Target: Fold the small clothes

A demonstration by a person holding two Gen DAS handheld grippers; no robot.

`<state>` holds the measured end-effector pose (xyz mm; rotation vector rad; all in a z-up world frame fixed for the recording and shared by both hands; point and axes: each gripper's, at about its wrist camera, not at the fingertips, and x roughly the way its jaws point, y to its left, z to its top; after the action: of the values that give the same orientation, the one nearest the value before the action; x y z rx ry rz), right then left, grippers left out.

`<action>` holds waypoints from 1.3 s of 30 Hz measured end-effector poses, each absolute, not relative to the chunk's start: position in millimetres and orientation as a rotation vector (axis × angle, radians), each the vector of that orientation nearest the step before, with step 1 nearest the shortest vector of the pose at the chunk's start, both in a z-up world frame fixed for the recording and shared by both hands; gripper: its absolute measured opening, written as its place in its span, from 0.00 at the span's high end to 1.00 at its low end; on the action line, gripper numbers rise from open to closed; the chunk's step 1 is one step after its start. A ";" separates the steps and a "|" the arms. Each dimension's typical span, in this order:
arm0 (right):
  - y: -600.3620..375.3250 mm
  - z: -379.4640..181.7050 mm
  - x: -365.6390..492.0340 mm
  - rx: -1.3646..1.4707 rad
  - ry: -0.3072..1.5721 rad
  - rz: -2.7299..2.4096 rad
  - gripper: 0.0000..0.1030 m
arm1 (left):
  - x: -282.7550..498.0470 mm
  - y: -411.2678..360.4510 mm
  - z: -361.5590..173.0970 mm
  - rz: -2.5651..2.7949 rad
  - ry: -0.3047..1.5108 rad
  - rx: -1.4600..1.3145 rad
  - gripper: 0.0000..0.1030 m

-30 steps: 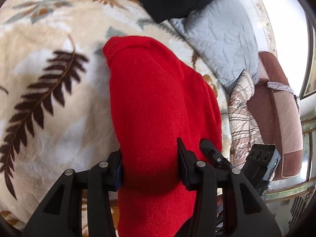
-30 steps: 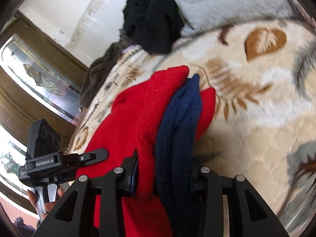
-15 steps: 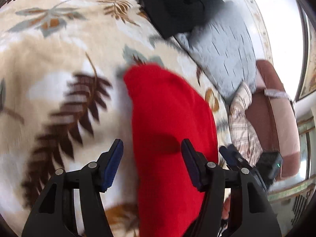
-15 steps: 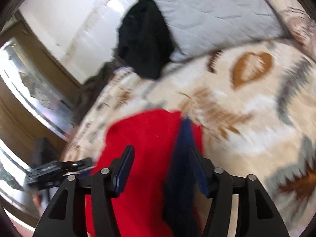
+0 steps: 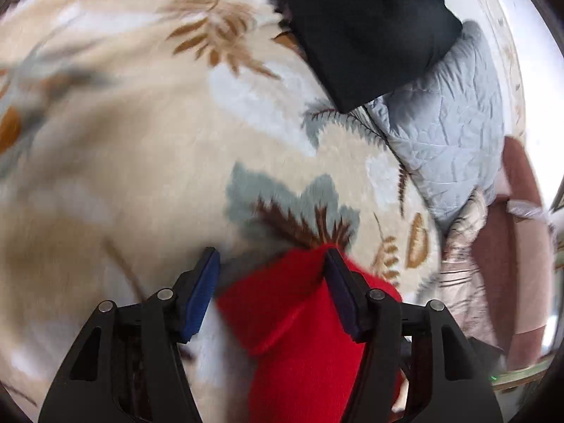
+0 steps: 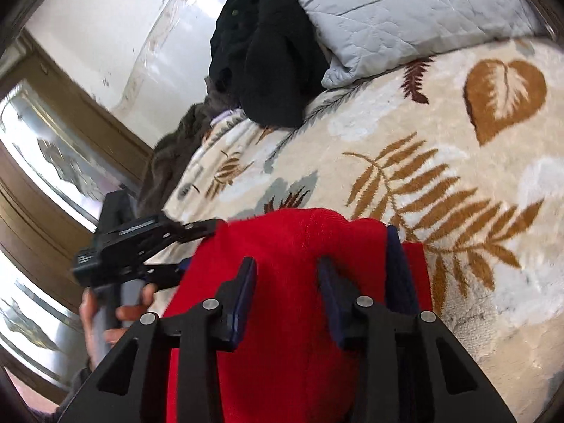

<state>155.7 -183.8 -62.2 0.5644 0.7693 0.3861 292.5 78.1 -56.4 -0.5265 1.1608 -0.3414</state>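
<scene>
Both grippers are now standing with jaws apart and gripping nothing. A second ago each was clamped on the red garment; half a second ago the jaws were already parting, and the release is now complete.

Nearest in the left wrist view, the left gripper (image 5: 269,266) is hovering with its blue pads spread, the red garment (image 5: 303,317) lying below and partly between them, one corner reaching up beside the right-hand pad. This view is blurring, so contact between pad and cloth cannot be told. A second ago the cloth was filling most of this frame; it is now showing only at the bottom, which suggests the gripper is drawing back.

In the right wrist view, the right gripper (image 6: 287,264) is likewise standing spread above the red garment (image 6: 289,246), which is lying flat on the leaf-patterned blanket (image 6: 458,183) with a navy band (image 6: 398,271) along its right edge. The left gripper (image 6: 197,243) is showing at the garment's left edge.

Further off, a black garment (image 6: 268,60) is lying heaped against a grey quilted pillow (image 6: 405,17) at the far end of the blanket.

Judgement: one fold has been laid down and let go. The garment is resting folded on the blanket, near the front. The next step is probably a fresh grasp for a further fold, or a move to another piece.
</scene>
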 end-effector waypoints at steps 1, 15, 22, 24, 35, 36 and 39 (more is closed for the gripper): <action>-185.6 -62.3 155.4 0.574 0.771 0.394 0.65 | 296.0 72.6 -53.8 -0.308 1.148 -0.484 0.42; -203.6 -44.6 133.1 0.442 0.881 0.235 0.60 | 200.8 73.1 -30.4 -0.345 1.153 -0.289 0.42; -186.7 -40.5 95.5 0.268 0.939 0.199 0.57 | 138.5 77.3 -21.3 -0.345 1.121 -0.241 0.39; -181.1 -51.6 95.2 0.212 0.956 0.166 0.45 | 131.3 67.8 -28.5 -0.301 1.103 -0.161 0.31; -199.4 -45.2 67.9 0.122 1.021 0.071 0.28 | 86.4 62.3 -34.5 -0.310 1.140 -0.090 0.15; -203.0 -43.4 68.3 0.134 1.037 0.057 0.28 | 85.3 61.7 -37.3 -0.302 1.139 -0.094 0.15; -203.9 -27.9 57.2 0.091 1.043 0.056 0.25 | 80.5 67.1 -27.4 -0.302 1.131 -0.119 0.15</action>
<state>57.2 -203.9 -27.9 0.0914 1.0427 0.0563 80.5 67.1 -27.4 -0.1191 1.1309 -0.3017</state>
